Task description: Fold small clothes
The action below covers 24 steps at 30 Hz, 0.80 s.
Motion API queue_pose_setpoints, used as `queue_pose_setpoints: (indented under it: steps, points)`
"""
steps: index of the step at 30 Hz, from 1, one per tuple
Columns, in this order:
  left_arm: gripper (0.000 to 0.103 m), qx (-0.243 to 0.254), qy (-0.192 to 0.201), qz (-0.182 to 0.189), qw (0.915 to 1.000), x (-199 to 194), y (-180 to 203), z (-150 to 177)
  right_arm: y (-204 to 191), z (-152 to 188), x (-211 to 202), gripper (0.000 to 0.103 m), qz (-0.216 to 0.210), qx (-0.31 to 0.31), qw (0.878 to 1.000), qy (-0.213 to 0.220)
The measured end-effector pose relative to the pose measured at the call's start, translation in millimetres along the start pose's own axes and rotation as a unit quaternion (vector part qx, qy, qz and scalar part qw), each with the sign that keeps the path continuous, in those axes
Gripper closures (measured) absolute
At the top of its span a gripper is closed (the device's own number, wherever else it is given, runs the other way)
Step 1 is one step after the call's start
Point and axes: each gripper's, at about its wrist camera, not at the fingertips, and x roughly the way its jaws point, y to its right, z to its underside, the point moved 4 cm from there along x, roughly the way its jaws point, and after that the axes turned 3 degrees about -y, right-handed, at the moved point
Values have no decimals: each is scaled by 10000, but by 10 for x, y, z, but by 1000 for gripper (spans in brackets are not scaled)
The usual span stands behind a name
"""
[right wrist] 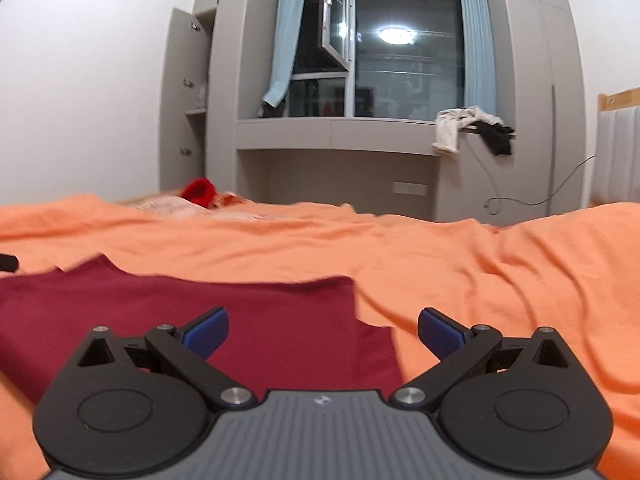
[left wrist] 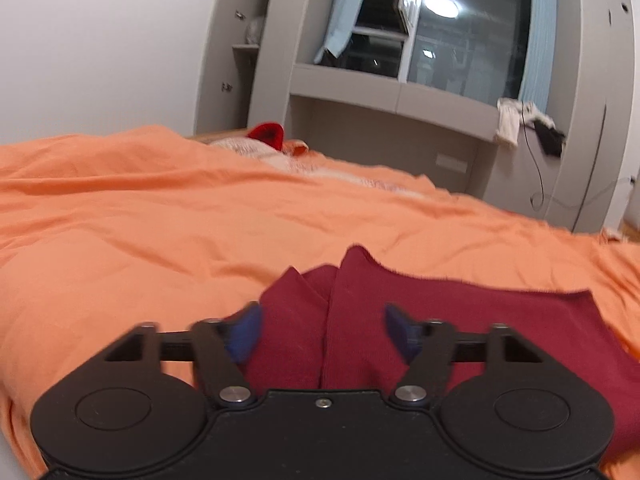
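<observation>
A dark red garment (left wrist: 440, 320) lies flat on the orange bedsheet (left wrist: 140, 220), with a fold seam running down its left part. My left gripper (left wrist: 322, 330) stands open just above that left end; its blue pads (left wrist: 246, 334) are spread apart and touch no cloth. In the right wrist view the same garment (right wrist: 180, 312) spreads to the left, its right edge ending between the fingers. My right gripper (right wrist: 323, 334) is open too, over the garment's right corner, with nothing gripped.
The orange bedsheet (right wrist: 480, 264) is wrinkled to the right. A bright red item (right wrist: 199, 191) and a pale patterned cloth (left wrist: 256, 146) lie at the far bed edge. Grey cabinets, a window ledge with draped clothes (right wrist: 468, 124) and a hanging cable (right wrist: 520, 200) stand beyond.
</observation>
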Motion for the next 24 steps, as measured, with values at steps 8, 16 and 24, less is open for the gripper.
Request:
queue_pose_setpoints:
  steps: [8,16,24]
  points:
    - [4,-442,235,39,9987,-394,-191,215,-369,87,75,0,-611,-107,9976,-305]
    - [2,-1052,-166,589,9926,-619,-281,579,-576,113,237,0,-702,48,9962,-521]
    - [1,-1128,-673,1562,9790,-494,-8,740,-712,119,475,0,-738,178,9949,-665]
